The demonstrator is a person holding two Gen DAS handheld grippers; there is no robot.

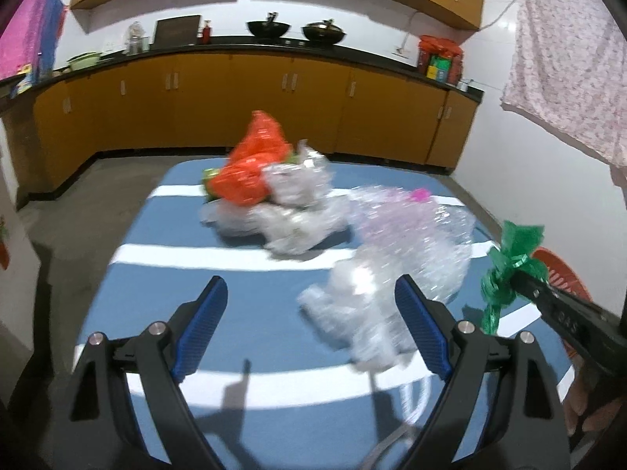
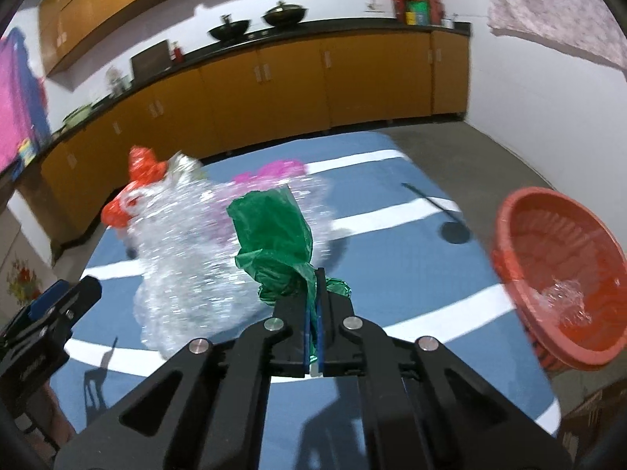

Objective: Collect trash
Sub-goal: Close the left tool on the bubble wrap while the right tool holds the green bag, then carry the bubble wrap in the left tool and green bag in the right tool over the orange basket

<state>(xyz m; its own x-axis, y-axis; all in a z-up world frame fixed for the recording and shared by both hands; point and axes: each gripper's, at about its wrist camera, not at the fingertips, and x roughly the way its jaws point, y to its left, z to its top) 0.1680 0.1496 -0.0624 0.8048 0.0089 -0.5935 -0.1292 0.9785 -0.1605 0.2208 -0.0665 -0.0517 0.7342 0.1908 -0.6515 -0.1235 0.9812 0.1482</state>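
My right gripper (image 2: 313,274) is shut on a crumpled green plastic bag (image 2: 274,239), held above the blue striped table (image 2: 392,274); the same green bag (image 1: 509,262) shows at the right of the left wrist view. My left gripper (image 1: 313,293) stands open over the table, nothing between its blue pads (image 1: 203,325). A clear crinkled wrap (image 1: 392,274) lies just ahead of its right finger. Farther back sits a pile of clear plastic (image 1: 290,215) with an orange bag (image 1: 254,164). A red basket (image 2: 560,274) at the table's right edge holds a bit of clear plastic (image 2: 564,297).
Yellow-brown kitchen cabinets (image 1: 254,109) with a black counter run behind the table, woks (image 1: 270,27) on top. A patterned cloth (image 1: 568,58) hangs at the right wall. A thin dark rod with a round disc (image 2: 450,227) lies on the table near the basket. Grey floor surrounds the table.
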